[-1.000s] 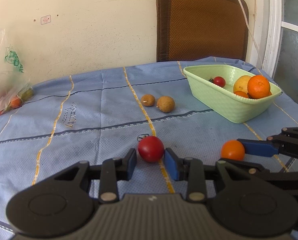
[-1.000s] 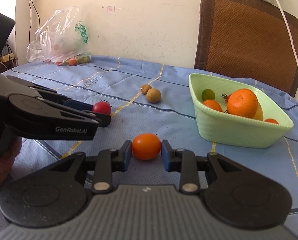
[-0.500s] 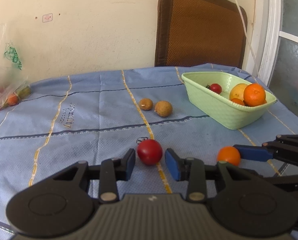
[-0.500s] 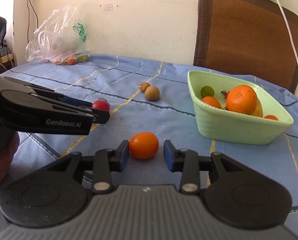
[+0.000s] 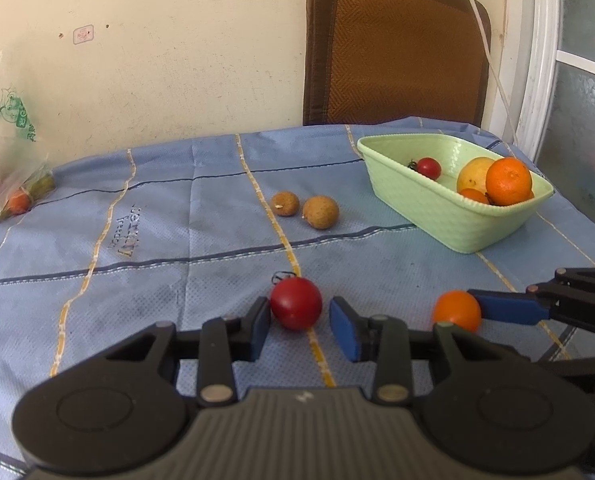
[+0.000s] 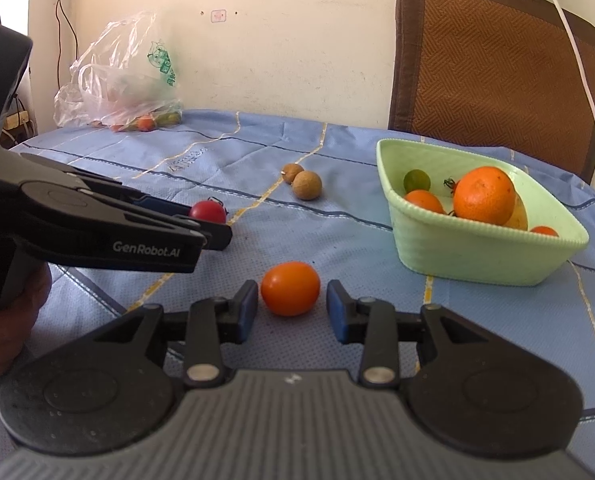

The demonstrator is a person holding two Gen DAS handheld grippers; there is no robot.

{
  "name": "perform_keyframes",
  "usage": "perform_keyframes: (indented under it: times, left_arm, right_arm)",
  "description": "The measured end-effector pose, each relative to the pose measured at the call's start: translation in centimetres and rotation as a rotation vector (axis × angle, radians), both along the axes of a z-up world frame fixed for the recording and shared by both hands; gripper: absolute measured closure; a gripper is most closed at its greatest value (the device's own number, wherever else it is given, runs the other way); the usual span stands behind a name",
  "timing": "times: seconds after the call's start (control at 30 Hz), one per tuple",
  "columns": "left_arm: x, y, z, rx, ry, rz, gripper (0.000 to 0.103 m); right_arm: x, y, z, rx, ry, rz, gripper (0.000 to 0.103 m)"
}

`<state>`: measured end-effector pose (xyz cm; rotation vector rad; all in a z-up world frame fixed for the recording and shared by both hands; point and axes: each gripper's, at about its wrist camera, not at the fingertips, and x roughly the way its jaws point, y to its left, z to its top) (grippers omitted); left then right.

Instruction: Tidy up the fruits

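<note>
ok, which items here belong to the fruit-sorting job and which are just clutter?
Job:
- red tomato, between left gripper jaws
- orange tomato, between right gripper jaws
- two brown fruits
- green basket

Clutter:
- plastic bag
- chair
- white cable

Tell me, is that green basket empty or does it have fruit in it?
Partly filled. The green basket holds a big orange, smaller fruits and a red tomato.
</note>
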<state>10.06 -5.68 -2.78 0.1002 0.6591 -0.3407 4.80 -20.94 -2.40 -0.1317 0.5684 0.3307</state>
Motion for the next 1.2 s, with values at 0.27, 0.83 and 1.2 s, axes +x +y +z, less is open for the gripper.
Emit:
perform_keyframes:
  times: [0.27,0.83,1.2]
  left_arm:
    - [0.2,0.2,0.0,-0.018,0.005,0.001,0.074]
    - [5.8,-5.1,4.9,-0.259,0.046,-0.157,0.074]
    - [10.1,-8.2,4.3,-0.285,0.112,-0.145,0.071]
  right_arm:
    - [0.2,0.0,0.0,0.003,0.003,-0.004,0.069]
    - [1.6,-4.9,2.9,0.079,-0.286,-0.171,0.069]
    - [5.5,-5.5,2.7,-0.032,-0.316,-0.128,0.069]
